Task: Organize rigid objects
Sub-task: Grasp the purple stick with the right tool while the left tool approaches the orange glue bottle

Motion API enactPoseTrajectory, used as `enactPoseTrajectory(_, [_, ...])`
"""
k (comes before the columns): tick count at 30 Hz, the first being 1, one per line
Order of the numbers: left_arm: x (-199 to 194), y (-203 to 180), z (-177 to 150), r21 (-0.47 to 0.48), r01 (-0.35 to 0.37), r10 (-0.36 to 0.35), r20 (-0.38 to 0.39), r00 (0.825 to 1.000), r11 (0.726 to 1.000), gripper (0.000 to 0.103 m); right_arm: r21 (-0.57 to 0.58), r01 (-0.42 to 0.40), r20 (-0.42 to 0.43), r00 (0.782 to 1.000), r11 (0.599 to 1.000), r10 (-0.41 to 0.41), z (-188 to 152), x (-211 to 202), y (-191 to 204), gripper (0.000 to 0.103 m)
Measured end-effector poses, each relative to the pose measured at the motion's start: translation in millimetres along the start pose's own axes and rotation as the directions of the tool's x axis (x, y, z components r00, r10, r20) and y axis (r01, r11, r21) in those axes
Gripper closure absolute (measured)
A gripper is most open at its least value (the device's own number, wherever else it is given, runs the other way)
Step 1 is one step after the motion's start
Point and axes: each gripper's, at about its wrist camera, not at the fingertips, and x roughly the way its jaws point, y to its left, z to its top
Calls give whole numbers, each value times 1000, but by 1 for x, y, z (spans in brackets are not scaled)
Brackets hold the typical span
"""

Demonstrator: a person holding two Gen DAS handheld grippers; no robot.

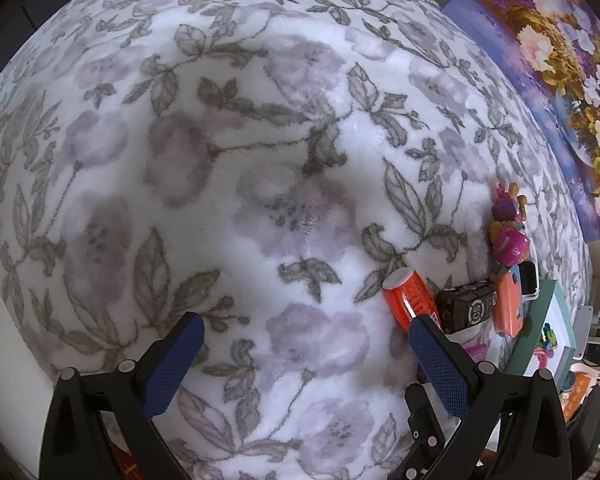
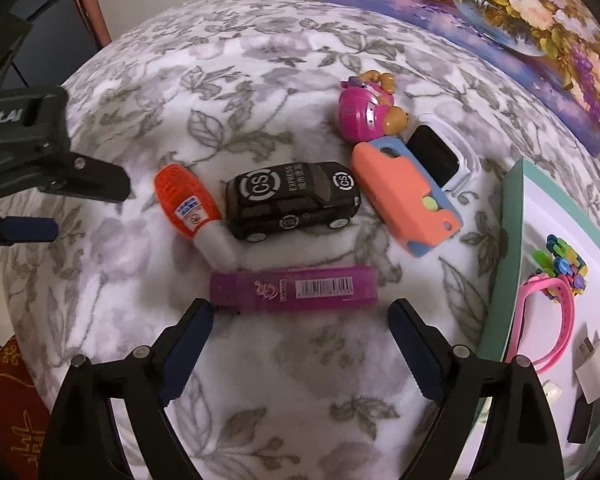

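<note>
Both grippers, left point(image 1: 306, 346) and right point(image 2: 300, 330), jaws wide, empty. Purple marker point(image 2: 294, 289) lies centre frame just beyond right jaws; black car point(image 2: 292, 200) and glue point(image 2: 192, 210) above it

Black jaws, blue textured pads point(image 2: 188, 354)

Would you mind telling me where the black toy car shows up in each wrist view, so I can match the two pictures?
Left wrist view: the black toy car lies at lower right, small, between the orange glue bottle and a coral-and-blue toy.
Right wrist view: the black toy car sits near the centre, just above the purple stick.
Shared landmark: the orange glue bottle beside the car, on the floral blanket.
</note>
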Motion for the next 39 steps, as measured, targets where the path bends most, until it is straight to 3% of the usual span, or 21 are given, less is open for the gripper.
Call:
enactPoseTrajectory(16, [11,1,4,-16,-16,15,-16,1000,1000,0,21,21,26,999,1000,-22,15,11,0,14])
enactPoseTrajectory(29, [10,-5,2,1,-18,18,-6,1000,1000,0,38,29,30,999,999,-30,5,2,-10,21])
enactPoseTrajectory(39, [11,-38,-2,87,-3,2,3,1000,996,0,126,57,60,996,990,-65,3,-28,-33,21])
